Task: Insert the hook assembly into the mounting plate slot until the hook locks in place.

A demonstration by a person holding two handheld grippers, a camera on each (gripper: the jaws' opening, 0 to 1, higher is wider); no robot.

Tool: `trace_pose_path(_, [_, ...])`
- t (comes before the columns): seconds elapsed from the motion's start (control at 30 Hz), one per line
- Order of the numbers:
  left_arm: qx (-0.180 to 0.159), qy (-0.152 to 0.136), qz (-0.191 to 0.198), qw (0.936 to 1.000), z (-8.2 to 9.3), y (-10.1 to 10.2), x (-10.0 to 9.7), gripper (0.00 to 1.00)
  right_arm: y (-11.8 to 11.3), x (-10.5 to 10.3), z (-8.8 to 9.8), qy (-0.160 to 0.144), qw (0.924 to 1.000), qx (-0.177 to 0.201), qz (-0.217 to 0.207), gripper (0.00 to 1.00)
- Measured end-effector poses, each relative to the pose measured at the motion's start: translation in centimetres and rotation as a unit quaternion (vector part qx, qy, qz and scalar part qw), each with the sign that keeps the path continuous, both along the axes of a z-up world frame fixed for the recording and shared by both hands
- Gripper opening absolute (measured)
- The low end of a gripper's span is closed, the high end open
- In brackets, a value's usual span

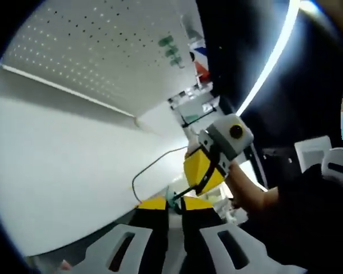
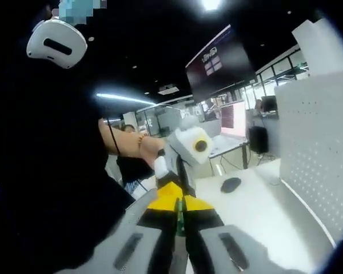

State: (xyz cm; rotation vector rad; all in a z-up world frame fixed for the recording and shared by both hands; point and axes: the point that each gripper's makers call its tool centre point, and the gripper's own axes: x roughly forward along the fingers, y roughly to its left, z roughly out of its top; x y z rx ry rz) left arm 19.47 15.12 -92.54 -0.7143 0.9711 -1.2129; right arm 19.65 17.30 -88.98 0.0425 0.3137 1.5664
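Note:
My left gripper (image 1: 175, 203) has its yellow-tipped jaws close together on a small green hook piece (image 1: 172, 198). My right gripper (image 1: 190, 188) comes in from the right and meets it tip to tip, with a hand (image 1: 247, 193) behind it. In the right gripper view my right gripper (image 2: 180, 204) is shut on a thin green hook piece (image 2: 180, 217), and the left gripper (image 2: 172, 181) faces it from just ahead. The white perforated mounting plate (image 1: 103, 45) stands upright at the table's back and is apart from both grippers. It also rises at the right as the mounting plate (image 2: 319, 142).
A white table (image 1: 57, 160) runs under the plate, with a thin dark cable (image 1: 146, 171) on it. Green hooks (image 1: 170, 48) hang on the plate. A dark mouse-shaped object (image 2: 230, 184) lies on the table (image 2: 257, 211). A person with a white headset (image 2: 56, 40) stands close on the left.

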Motion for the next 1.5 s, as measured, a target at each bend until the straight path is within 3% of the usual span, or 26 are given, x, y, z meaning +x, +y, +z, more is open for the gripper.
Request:
trace_pose_path(0.3, [0.029, -0.059, 0.026, 0.9975, -0.1, 0.2, 1.5, 0.02, 0.0, 0.7, -0.4, -0.016, 0.9996, -0.016, -0.019, 0.03])
trace_pose_path(0.67, [0.035, -0.078, 0.06, 0.9946, 0.3, 0.4, 3.2, 0.01, -0.2, 1.9, -0.3, -0.001, 0.9983, -0.023, -0.054, 0.08])
trace_pose_path(0.9, [0.053, -0.109, 0.084, 0.9892, 0.5, 0.8, 4.3, 0.01, -1.4, 3.3, -0.4, 0.016, 0.9943, -0.036, -0.099, 0.17])
trace_pose_path(1.03, [0.079, -0.139, 0.108, 0.9812, 0.3, 1.6, 5.5, 0.01, -2.8, 4.7, -0.2, 0.038, 0.9873, -0.033, -0.151, 0.2])
trace_pose_path(1.1, [0.097, -0.16, 0.127, 0.974, 0.2, 2.0, 6.4, 0.01, -3.8, 5.2, -0.6, 0.042, 0.9826, -0.049, -0.174, 0.22])
trace_pose_path(1.17, [0.101, -0.166, 0.123, 0.9731, 0.3, 2.0, 6.3, 0.01, -4.7, 5.7, -1.3, 0.052, 0.9764, -0.07, -0.198, 0.23])
trace_pose_path(1.23, [0.123, -0.199, 0.135, 0.9627, 0.2, 2.3, 7.0, 0.01, -5.4, 6.2, -1.8, 0.07, 0.969, -0.086, -0.221, 0.26])
trace_pose_path(1.4, [0.136, -0.234, 0.153, 0.9505, 0.7, 2.3, 7.9, 0.01, -6.9, 7.3, -1.2, 0.079, 0.9538, -0.083, -0.278, 0.27])
trace_pose_path(1.5, [0.128, -0.236, 0.164, 0.9492, 1.1, 2.2, 8.2, 0.01, -7.2, 7.5, 0.0, 0.056, 0.9508, -0.071, -0.296, 0.27])
